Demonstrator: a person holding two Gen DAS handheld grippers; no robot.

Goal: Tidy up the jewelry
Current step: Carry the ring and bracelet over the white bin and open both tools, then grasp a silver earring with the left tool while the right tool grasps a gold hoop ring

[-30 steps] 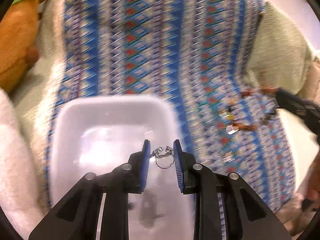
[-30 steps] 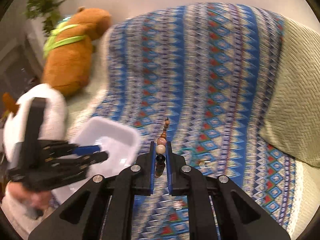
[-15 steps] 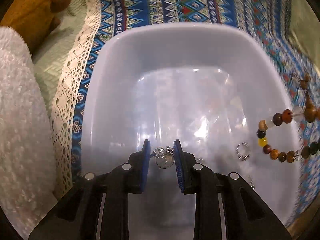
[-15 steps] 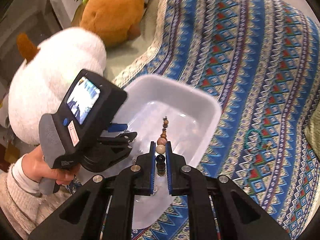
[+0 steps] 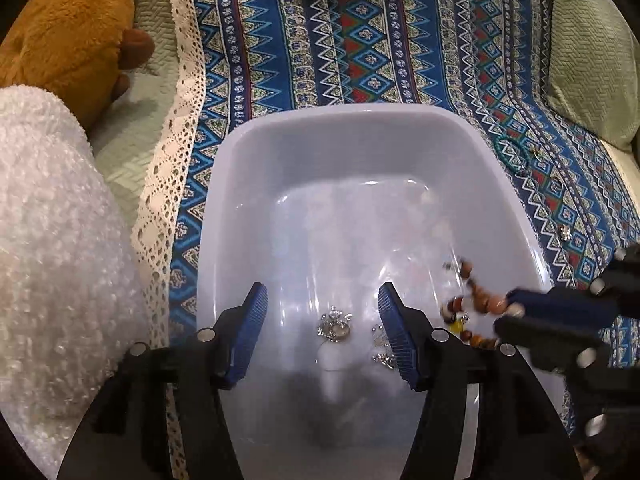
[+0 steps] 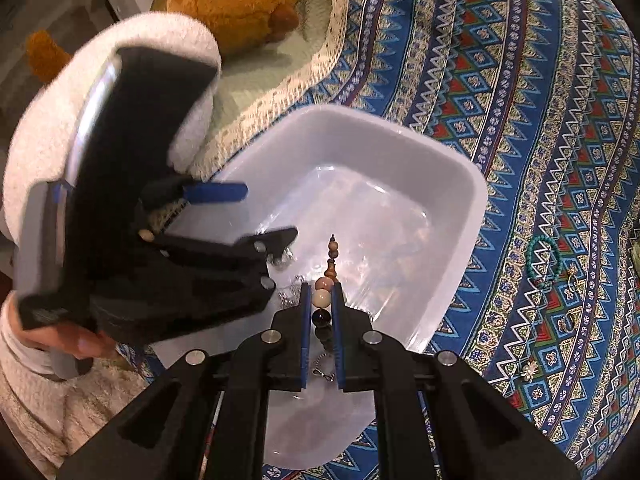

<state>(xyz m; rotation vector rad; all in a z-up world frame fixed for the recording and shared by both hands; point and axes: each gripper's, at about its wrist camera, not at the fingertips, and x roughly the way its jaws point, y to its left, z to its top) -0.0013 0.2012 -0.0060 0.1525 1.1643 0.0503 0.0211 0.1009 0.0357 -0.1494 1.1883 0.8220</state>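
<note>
My left gripper (image 5: 322, 338) has just spread its jaws, and the silver ring (image 5: 334, 325) it was pinching half a second ago now lies loose on the floor of the white plastic tub (image 5: 352, 128), between the blue pads but touching neither. My right gripper (image 6: 320, 312) has swung in over the same tub since a second ago, when it was out above the blanket.

Nearest to me in the right wrist view, the right jaws are clamped tight on the beaded bracelet (image 6: 322, 299): a cream bead and a dark one sit pressed between the pads, and a short string of wooden beads sticks out past the tips over the tub floor. In the left wrist view the same bracelet hangs blurred at the tub's right side, above the bottom. A second small silver piece (image 5: 382, 350) lies just right of the ring, partly hidden behind my left gripper's right finger; I cannot tell what it is.

To the left, a hand (image 6: 76, 346) in a fluffy white sleeve holds the left tool.

Beyond the tub, on the blue patterned blanket (image 6: 520, 92), lie a teal bead bracelet (image 6: 544, 258) and a few small metal pieces to the right, well apart from the tub. At the far left sits a brown plush toy (image 5: 68, 28), and at the far right a green cushion (image 5: 592, 52).
</note>
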